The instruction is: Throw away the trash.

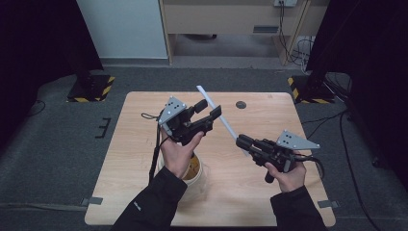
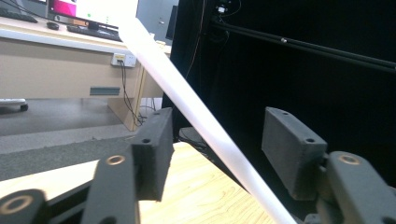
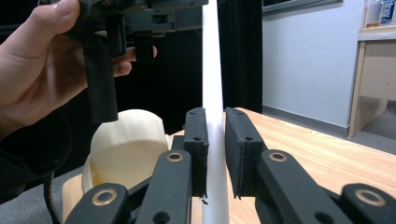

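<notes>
A long white rod (image 1: 225,124) slants over the wooden table (image 1: 139,130), pointing up and away. My right gripper (image 1: 240,141) is shut on its lower end; in the right gripper view the pads (image 3: 196,135) press the rod (image 3: 211,56) from both sides. My left gripper (image 1: 210,109) reaches the rod's upper half from the left. In the left gripper view the rod (image 2: 187,100) runs between the two pads (image 2: 289,144) with a gap on each side, so this gripper (image 2: 217,135) is open around it.
A cream round container (image 1: 195,169) stands on the table under the left hand, also in the right gripper view (image 3: 126,140). A small dark disc (image 1: 240,104) lies near the table's far edge. Dark stands and cables flank the table on the floor.
</notes>
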`<move>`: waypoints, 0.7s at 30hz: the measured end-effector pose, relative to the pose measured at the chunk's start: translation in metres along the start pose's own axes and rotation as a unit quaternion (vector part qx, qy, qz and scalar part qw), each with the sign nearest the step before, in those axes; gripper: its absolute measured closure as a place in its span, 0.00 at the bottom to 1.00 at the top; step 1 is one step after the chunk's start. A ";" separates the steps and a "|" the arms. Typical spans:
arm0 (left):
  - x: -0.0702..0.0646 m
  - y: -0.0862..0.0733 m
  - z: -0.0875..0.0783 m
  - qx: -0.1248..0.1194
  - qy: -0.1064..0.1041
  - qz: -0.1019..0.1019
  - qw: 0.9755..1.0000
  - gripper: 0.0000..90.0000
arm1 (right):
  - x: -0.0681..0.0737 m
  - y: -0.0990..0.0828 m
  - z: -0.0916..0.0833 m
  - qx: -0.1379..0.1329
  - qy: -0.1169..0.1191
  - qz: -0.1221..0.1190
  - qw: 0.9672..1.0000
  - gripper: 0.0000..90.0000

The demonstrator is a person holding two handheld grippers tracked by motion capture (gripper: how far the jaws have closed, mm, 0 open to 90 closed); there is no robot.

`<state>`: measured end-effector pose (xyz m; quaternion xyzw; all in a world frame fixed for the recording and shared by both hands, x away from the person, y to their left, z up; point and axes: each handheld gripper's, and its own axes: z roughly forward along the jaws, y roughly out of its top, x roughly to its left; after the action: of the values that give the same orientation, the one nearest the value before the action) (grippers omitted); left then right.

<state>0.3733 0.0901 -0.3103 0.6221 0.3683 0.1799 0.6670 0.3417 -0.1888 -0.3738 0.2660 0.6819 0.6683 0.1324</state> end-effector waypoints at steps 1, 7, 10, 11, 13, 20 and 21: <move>0.000 0.000 0.000 0.001 0.000 -0.001 1.000 0.53 | 0.000 0.000 0.000 0.001 0.001 0.000 1.000 0.88; 0.000 0.001 -0.001 0.003 -0.001 -0.008 1.000 0.66 | 0.001 -0.002 0.003 0.009 0.007 -0.001 1.000 0.88; 0.000 0.000 -0.001 0.006 -0.002 -0.013 1.000 0.72 | 0.001 -0.003 0.004 0.011 0.009 -0.003 1.000 0.88; 0.000 -0.001 0.000 0.007 -0.004 -0.016 1.000 0.72 | 0.001 -0.003 0.004 0.012 0.010 -0.003 1.000 0.88; 0.000 -0.001 0.000 0.005 -0.010 -0.022 1.000 0.74 | 0.001 -0.004 0.004 0.015 0.009 -0.005 1.000 0.88; -0.002 -0.001 0.000 0.003 -0.029 -0.026 0.999 0.79 | 0.001 -0.006 0.007 0.026 0.009 -0.008 1.000 0.88; -0.003 -0.001 0.000 0.001 -0.037 -0.026 0.999 0.80 | 0.001 -0.006 0.008 0.028 0.008 -0.008 1.000 0.88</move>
<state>0.3706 0.0879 -0.3107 0.6191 0.3599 0.1388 0.6840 0.3436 -0.1816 -0.3805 0.2583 0.7036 0.6501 0.1249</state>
